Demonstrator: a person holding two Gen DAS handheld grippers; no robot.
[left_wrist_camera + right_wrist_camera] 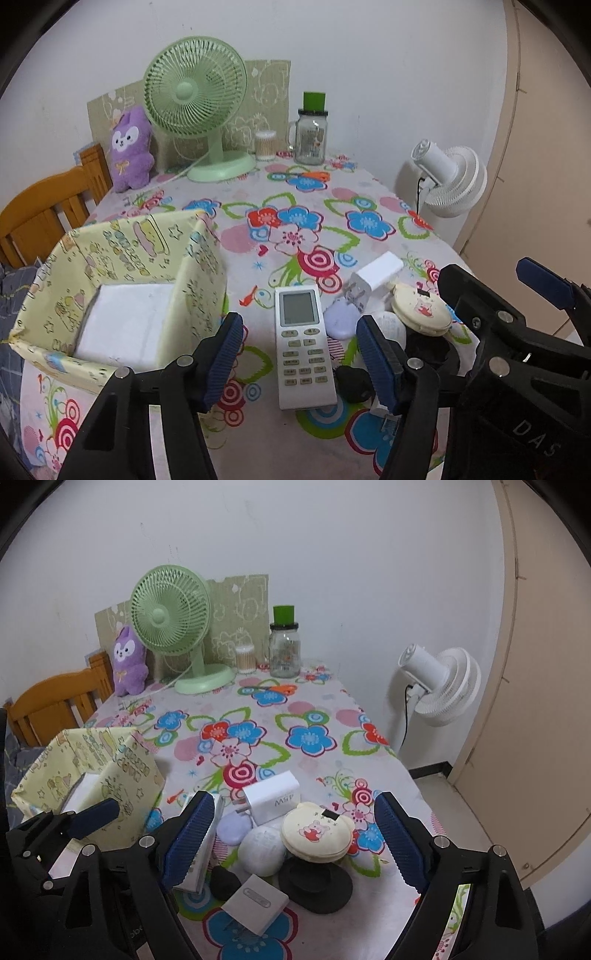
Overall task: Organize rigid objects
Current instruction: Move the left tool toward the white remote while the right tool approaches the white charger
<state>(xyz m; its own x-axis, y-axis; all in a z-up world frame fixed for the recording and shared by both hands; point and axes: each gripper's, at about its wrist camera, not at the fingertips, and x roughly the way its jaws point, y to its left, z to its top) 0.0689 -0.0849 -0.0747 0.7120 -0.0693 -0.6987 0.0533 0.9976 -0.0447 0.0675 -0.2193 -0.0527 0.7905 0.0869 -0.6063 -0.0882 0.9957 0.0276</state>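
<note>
A white remote control (301,343) lies on the flowered tablecloth, between the blue pads of my open left gripper (301,363); neither pad touches it. To its right is a heap: white charger (273,801), cream round bear case (316,834), lilac oval (232,827), white oval pouch (262,853), black disc (317,886), small white adapter (256,901). My right gripper (295,843) stands open around this heap without touching it. The yellow patterned box (122,258) sits open at the left, with a white bottom showing.
At the table's far end stand a green desk fan (195,96), a purple plush (129,147), a cotton swab tub (265,144) and a glass jar with a green lid (310,136). A wooden chair (44,214) is at the left and a white floor fan (439,683) at the right.
</note>
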